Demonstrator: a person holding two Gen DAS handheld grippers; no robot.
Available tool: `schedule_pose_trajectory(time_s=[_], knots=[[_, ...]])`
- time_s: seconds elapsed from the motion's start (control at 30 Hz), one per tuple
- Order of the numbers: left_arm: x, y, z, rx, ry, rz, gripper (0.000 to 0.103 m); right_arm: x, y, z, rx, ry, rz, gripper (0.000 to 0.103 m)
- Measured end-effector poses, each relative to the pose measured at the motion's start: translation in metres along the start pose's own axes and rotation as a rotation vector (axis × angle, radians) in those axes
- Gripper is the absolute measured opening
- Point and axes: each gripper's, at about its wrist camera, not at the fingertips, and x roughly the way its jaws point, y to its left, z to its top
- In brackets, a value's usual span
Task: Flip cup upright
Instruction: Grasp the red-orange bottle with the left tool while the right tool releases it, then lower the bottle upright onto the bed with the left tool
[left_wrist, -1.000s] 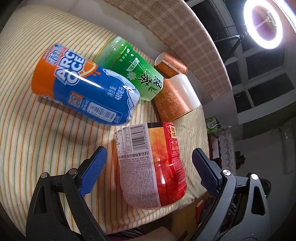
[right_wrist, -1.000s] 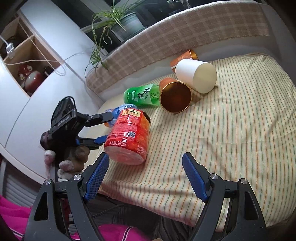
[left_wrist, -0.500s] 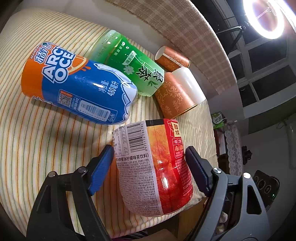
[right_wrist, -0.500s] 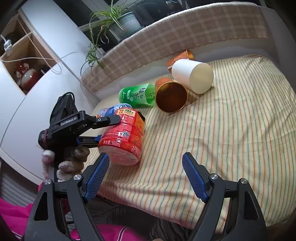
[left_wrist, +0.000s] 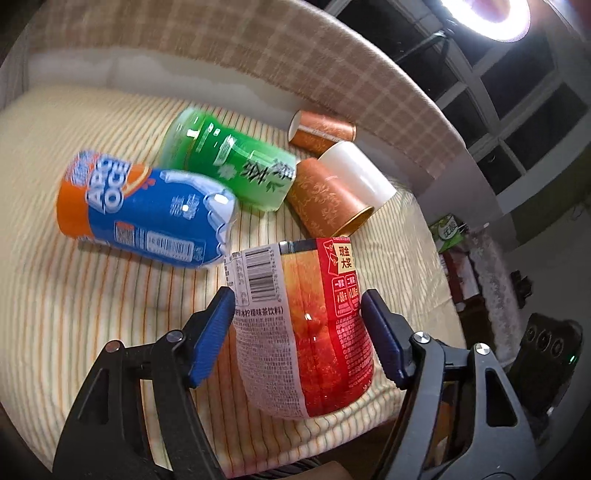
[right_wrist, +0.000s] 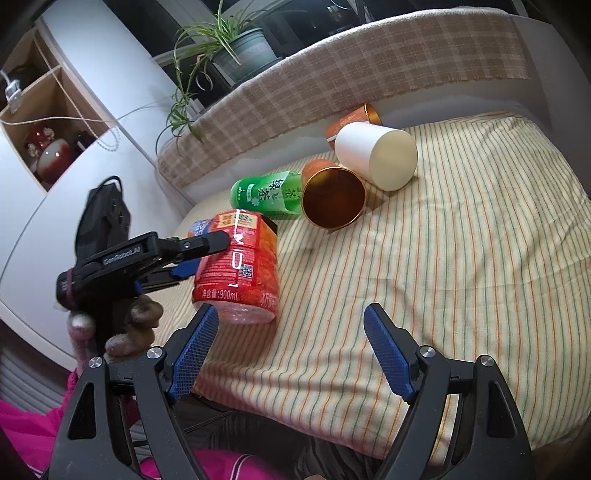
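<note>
L hand-held gripper clamped on red cup near front edge of striped table; base seems lifted, view blurred. R hand-held gripper open, empty, just in front. Beyond: blue cup, green cup, copper cup, white cup, all on sides.

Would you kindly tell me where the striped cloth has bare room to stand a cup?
Bare cloth lies right of the red cup, below the white cup and gold-lined cup, ahead of the right tool. The far left is crowded: green cup, blue cup, left tool.
</note>
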Motion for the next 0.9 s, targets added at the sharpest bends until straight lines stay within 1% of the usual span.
schedule_pose_trajectory(time_s=[0.1,0.3,0.5,0.63,0.77,0.9], knots=[[-0.001,-0.006,-0.002,0.039,-0.018,0.028,0.072,0.002,0.000,0.000,0.005,0.001,0.002,0.081],[-0.001,-0.012,-0.004,0.076,-0.030,0.045,0.072,0.000,0.000,0.001,-0.003,-0.006,-0.006,0.081],[-0.004,-0.022,-0.005,0.122,-0.061,0.076,0.072,0.000,-0.003,0.001,0.008,-0.010,-0.009,0.081],[-0.005,-0.031,-0.005,0.177,-0.101,0.130,0.072,0.000,-0.004,-0.001,0.010,-0.008,-0.014,0.081],[-0.005,-0.041,-0.010,0.255,-0.149,0.195,0.072,-0.003,-0.005,-0.002,0.017,-0.012,-0.018,0.081],[-0.003,-0.047,-0.018,0.300,-0.151,0.215,0.072,-0.005,-0.006,-0.002,0.023,-0.014,-0.022,0.081]])
